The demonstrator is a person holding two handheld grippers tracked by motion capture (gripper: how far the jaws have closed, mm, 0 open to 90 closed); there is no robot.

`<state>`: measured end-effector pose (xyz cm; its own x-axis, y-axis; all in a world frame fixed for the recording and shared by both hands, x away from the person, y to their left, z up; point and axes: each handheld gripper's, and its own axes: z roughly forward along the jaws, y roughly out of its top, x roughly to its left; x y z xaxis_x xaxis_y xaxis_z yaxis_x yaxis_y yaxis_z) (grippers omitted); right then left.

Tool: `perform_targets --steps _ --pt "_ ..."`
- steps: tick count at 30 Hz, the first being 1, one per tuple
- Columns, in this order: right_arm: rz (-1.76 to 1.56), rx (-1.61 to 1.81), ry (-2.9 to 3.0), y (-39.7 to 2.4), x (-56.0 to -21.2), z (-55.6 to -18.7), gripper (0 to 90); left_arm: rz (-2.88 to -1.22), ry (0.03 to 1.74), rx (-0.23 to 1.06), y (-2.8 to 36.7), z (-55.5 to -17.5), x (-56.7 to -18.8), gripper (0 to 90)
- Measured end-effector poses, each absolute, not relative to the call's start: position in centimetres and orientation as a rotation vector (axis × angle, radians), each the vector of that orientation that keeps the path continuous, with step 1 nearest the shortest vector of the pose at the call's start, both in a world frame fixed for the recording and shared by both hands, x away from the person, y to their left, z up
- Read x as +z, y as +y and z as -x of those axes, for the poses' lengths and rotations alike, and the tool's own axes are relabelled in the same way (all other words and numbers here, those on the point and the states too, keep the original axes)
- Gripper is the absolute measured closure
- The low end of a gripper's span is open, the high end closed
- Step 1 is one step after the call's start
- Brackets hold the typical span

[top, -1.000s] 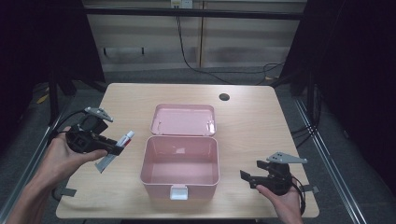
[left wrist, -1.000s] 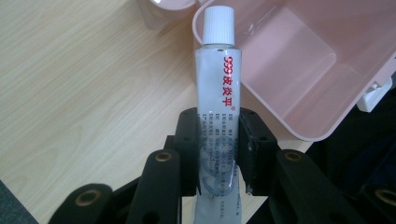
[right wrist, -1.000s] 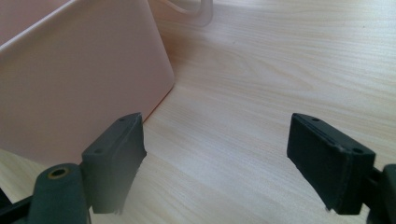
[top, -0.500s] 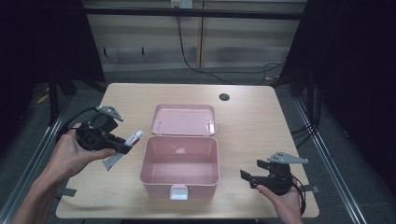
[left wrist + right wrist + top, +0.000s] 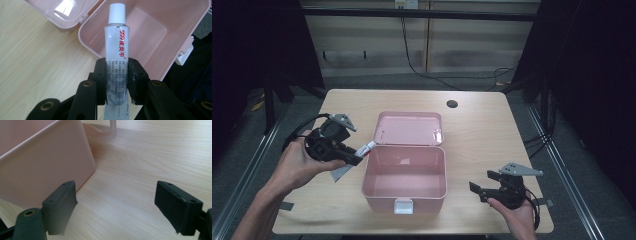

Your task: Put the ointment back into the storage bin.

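Observation:
An open pink plastic box stands mid-table, its lid folded back. My left gripper is shut on a clear tube with a white cap and red print. The cap end points over the box's left rim. In the left gripper view the tube rises from between the pads of my left gripper, above the box's hollow. My right gripper stands open to the right of the box's front corner. Its jaws have just been opening, with nothing between them, and the box wall is close on one side.
A white latch sits on the box's front wall. A dark round hole is in the wooden table at the back right. Cables hang behind the table's far edge. A bit of tape lies at the left front.
My left gripper has carried the tube rightward and slightly up, from left of the box to its left rim. The right hand has stayed in place.

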<state>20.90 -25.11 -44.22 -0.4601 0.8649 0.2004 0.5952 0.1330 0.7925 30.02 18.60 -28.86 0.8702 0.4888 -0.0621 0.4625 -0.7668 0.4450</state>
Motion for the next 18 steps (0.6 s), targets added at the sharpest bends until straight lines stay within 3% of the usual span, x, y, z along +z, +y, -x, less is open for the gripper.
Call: perform_targets --steps 18 --pt "-1.425 1.238 2.115 -25.2 -44.2 -20.9 16.9 -2.627 0.585 0.081 14.8 -29.7 -28.9 71.5"
